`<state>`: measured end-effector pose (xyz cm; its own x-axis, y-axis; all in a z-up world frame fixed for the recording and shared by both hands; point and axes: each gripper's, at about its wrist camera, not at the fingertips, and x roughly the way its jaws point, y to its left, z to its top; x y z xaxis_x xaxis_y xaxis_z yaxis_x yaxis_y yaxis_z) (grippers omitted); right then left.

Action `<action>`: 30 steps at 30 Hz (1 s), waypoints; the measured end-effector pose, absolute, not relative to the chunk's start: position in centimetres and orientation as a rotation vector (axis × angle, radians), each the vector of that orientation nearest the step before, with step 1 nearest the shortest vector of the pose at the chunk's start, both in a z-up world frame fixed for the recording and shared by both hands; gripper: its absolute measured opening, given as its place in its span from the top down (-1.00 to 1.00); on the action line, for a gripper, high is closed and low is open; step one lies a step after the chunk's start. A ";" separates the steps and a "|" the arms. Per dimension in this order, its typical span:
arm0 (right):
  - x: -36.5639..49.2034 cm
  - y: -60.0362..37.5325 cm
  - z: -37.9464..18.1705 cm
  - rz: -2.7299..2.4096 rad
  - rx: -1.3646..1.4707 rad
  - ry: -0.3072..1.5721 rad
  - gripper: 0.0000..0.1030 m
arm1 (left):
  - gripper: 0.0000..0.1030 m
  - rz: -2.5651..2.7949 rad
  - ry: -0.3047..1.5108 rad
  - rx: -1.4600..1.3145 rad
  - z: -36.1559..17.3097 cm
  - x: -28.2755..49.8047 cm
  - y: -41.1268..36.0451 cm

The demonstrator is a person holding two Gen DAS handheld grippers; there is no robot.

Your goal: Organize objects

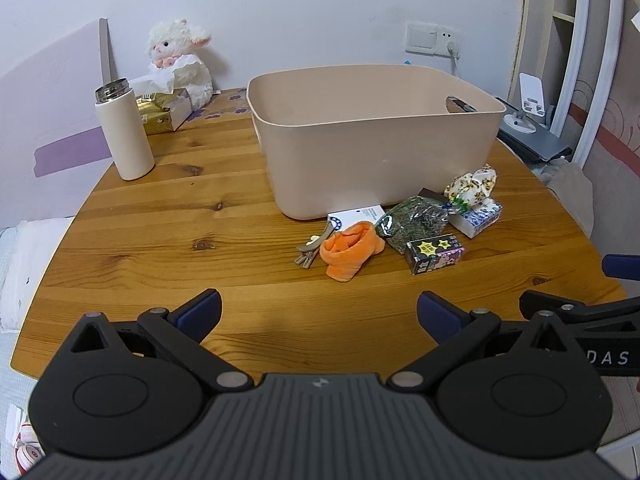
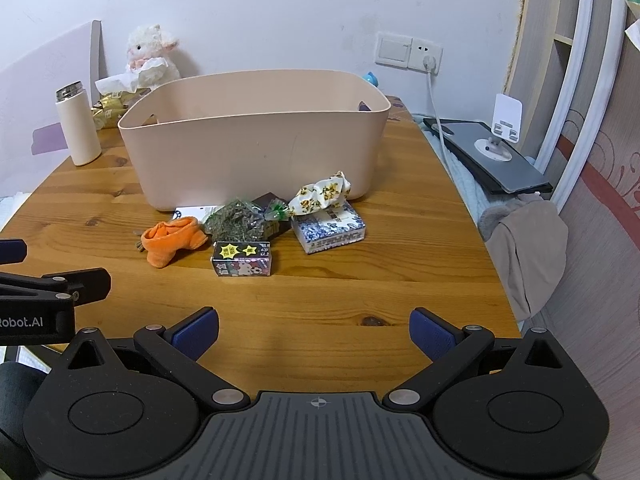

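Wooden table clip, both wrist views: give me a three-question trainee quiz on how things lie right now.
1. True or false: the beige bin already holds the orange cloth.
2. Which lies nearest the right gripper? A) cartoon-print box B) blue-and-white packet C) white bottle
3. Fill in: both grippers, including the left gripper, are ____.

Key: 1 false, the cloth lies on the table in front of the bin; 2 A; 3 open, holding nothing.

A round wooden table (image 1: 180, 216) carries a beige bin (image 1: 372, 140) straight ahead of the claws, small items just in front: orange sock (image 1: 348, 248), herb bag (image 1: 412, 220), dark box (image 1: 434, 254), patterned packet (image 1: 478, 218); white bottle (image 1: 124, 136) far left
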<state>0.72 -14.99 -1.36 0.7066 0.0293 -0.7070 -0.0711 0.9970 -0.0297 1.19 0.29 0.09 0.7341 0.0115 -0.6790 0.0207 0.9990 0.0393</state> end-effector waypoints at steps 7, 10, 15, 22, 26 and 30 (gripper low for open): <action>1.7 -14.7 -1.7 0.057 -0.053 0.791 -1.00 | -1.00 0.010 0.760 0.035 -0.5 2.4 1.3; 2.3 -14.5 -2.0 0.059 -0.051 0.798 -1.00 | -1.00 0.018 0.766 0.026 -0.7 3.1 2.0; 3.5 -14.1 -2.6 0.067 -0.055 0.808 -0.99 | -1.00 0.020 0.779 -0.001 -1.5 4.4 3.3; 5.2 -13.2 -3.7 0.084 -0.057 0.824 -0.99 | -1.00 0.015 0.793 -0.012 -2.9 6.7 4.8; 6.3 -12.6 -4.6 0.104 -0.060 0.846 -0.99 | -0.73 -0.009 0.807 -0.022 -4.0 8.1 5.3; 7.1 -11.9 -5.2 0.116 -0.070 0.847 -0.99 | -0.70 -0.026 0.815 0.019 -5.2 9.3 5.2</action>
